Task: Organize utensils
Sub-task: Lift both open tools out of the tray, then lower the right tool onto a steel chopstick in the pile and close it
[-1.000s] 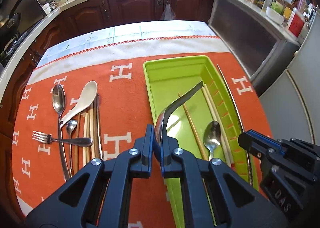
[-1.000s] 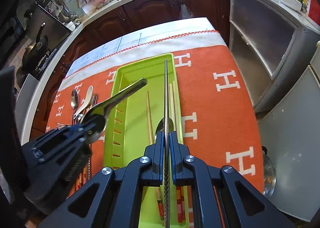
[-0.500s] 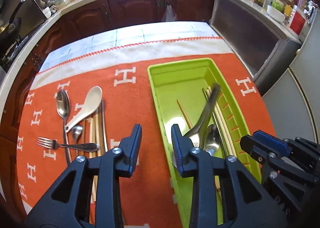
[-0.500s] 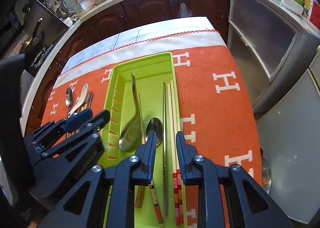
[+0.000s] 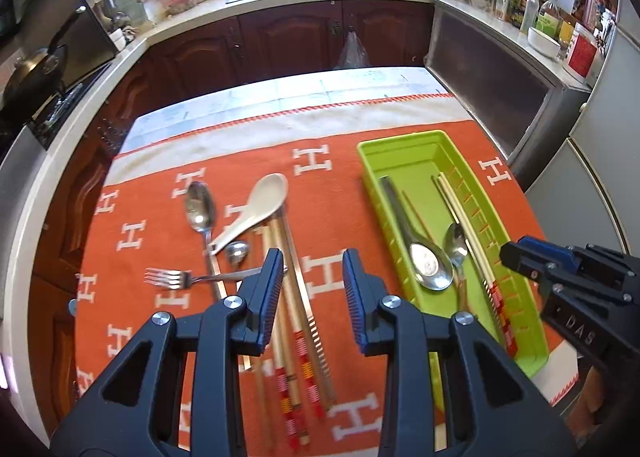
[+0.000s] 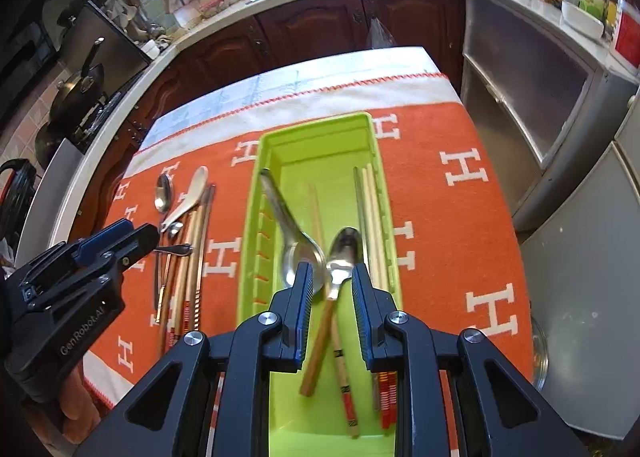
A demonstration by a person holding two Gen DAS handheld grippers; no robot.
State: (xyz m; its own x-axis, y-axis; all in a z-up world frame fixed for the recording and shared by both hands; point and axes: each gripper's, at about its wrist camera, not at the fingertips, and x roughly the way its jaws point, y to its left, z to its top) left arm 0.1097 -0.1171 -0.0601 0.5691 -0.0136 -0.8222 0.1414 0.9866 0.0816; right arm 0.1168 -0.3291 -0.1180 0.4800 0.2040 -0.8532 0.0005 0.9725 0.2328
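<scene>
The left gripper (image 5: 312,293) stands partly open with nothing between its blue ribbed pads; its body cuts off the near ends of the loose chopsticks (image 5: 294,297) that lie on the cloth right below and ahead of it. Just ahead and to its left lie a white ceramic soup spoon (image 5: 256,209), a long steel spoon (image 5: 199,205), a fork (image 5: 176,279) and a small spoon bowl (image 5: 237,253) whose handle is hidden under the others. To its right sits the green utensil tray (image 5: 404,145).

The right gripper (image 6: 331,289) is also partly open and empty, poised over the near half of the tray (image 6: 316,129). Between its pads, seen lower down, lies a wooden-handled steel spoon (image 6: 344,253); whether the pads touch it cannot be told. Just left of that lies a large steel serving spoon (image 6: 300,253), slightly blurred, its bowl partly covered by the left pad. Pale chopsticks (image 6: 372,217) and a metal chopstick run along the tray's right wall, their red-banded ends partly hidden behind the gripper body. A thin wooden stick (image 6: 316,209) lies down the tray's middle.

In the right wrist view the left gripper's housing reads "GenRobot.AI"; in the left wrist view the right gripper's housing shows "DAS", cut off. The orange cloth (image 6: 460,217) covering the desk bears repeated white "H" letters. Fingers of the person show under each housing. Labels on the far counter's jars are too small to read.
</scene>
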